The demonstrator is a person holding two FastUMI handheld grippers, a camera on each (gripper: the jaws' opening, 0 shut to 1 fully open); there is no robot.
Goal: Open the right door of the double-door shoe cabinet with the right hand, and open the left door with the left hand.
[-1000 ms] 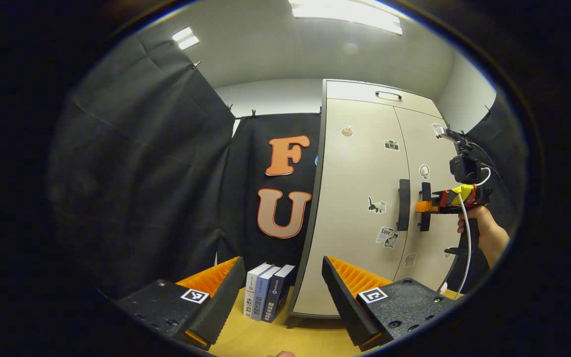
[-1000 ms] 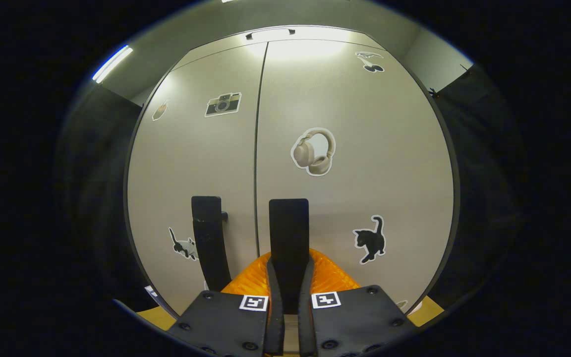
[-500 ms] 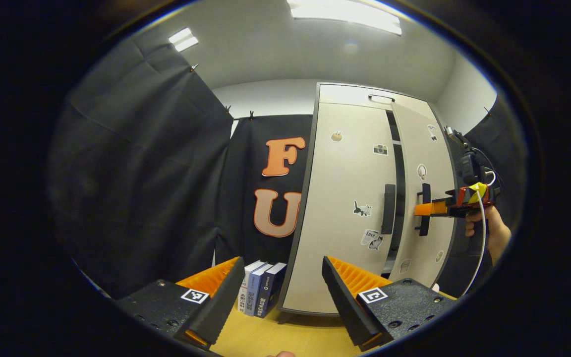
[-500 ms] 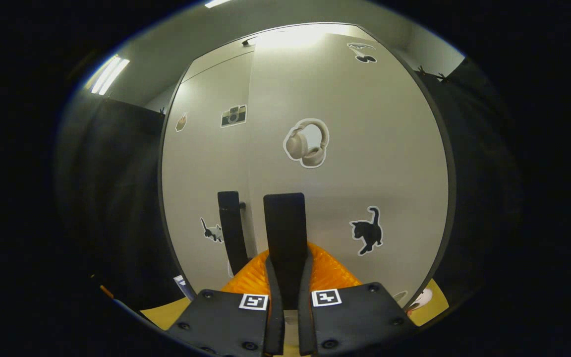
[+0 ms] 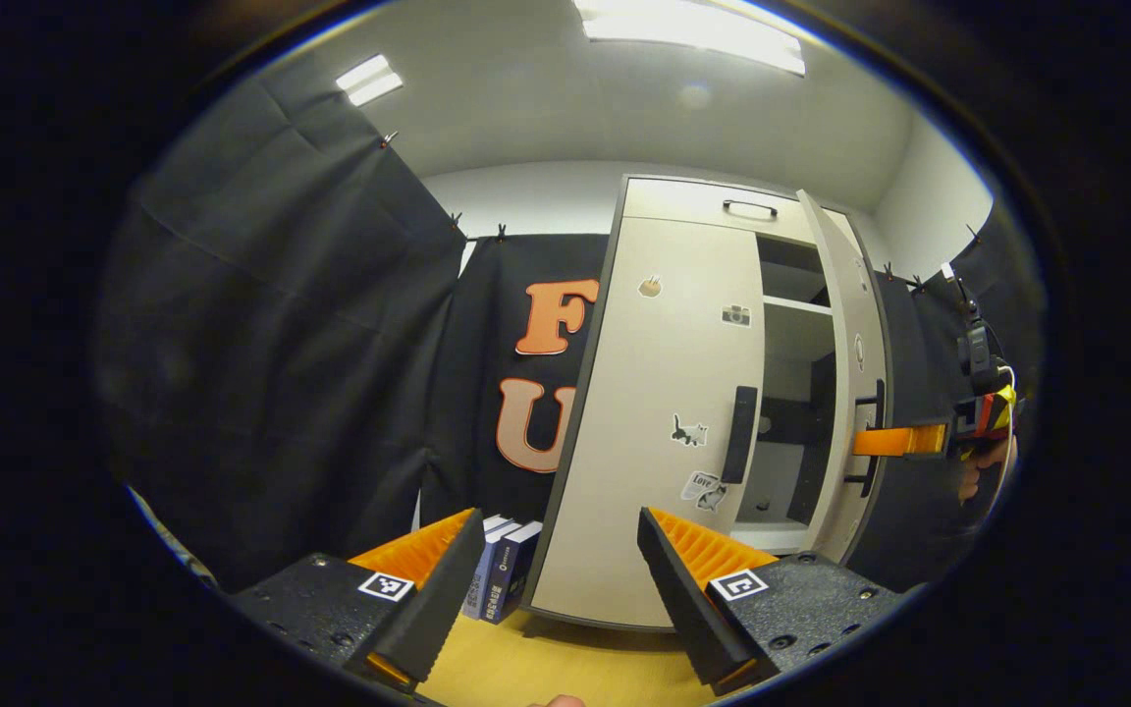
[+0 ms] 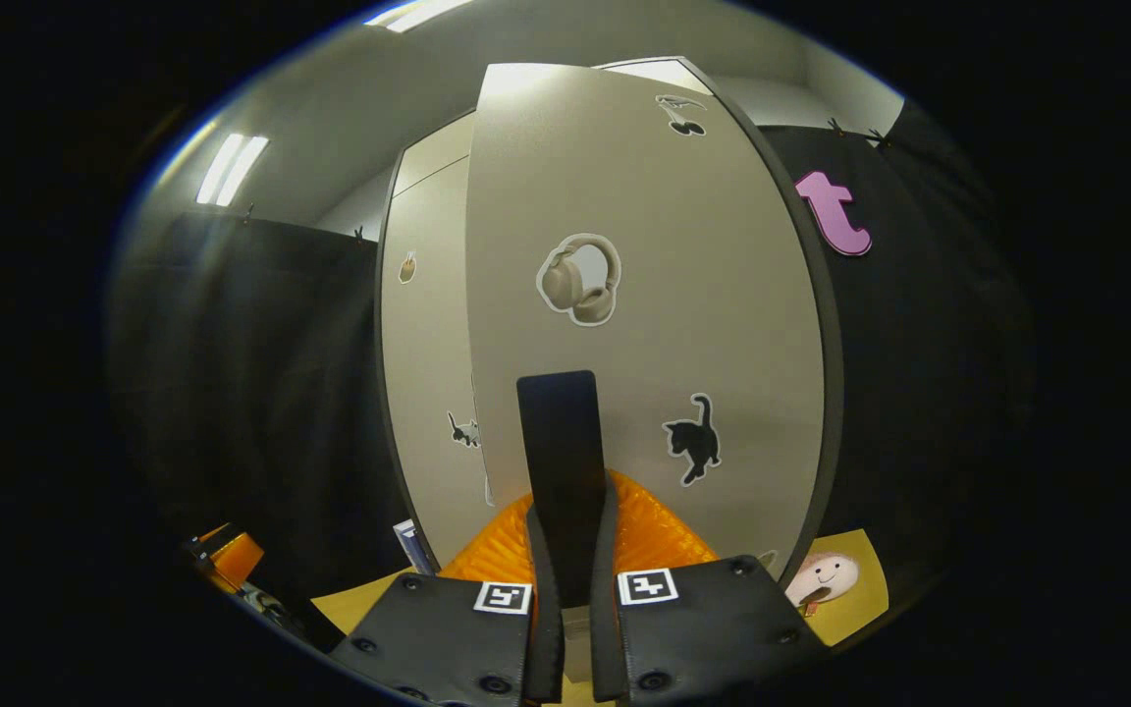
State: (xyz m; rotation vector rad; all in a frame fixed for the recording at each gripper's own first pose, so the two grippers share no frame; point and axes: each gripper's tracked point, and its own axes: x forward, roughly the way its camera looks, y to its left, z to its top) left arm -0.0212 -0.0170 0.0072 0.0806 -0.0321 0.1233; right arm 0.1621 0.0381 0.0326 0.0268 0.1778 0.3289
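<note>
The shoe cabinet (image 5: 669, 412) stands upright on the desk (image 5: 565, 668), against the booth's black cloth wall. Its right door (image 6: 644, 324) is swung partly out on its outer edge, so that in the left gripper view the shelves (image 5: 796, 306) and the dark inside show through the gap. The right tool (image 6: 565, 599) is clamped on that door's handle (image 6: 563, 471), a dark bar running up and down, with a finger pressed to each side of it (the same tool shows small and far off in the left gripper view, reaching in level to the door's edge). The left door (image 5: 659, 432) is shut, flat in the cabinet's front, and its handle (image 5: 743, 434) is likewise an upright bar, set near the door's inner edge by the middle seam. The left tool (image 5: 561, 589) is spread wide and holds nothing; it hangs low over the desk, well apart from the cabinet. From it, the left handle lies ahead, higher and off to its right, and this is plainly the nearer hand for that door. By my judgement, the fingers must come either side of the upright bar before any pull. A few books (image 5: 502, 579) stand on the desk just beside the cabinet's left flank.
</note>
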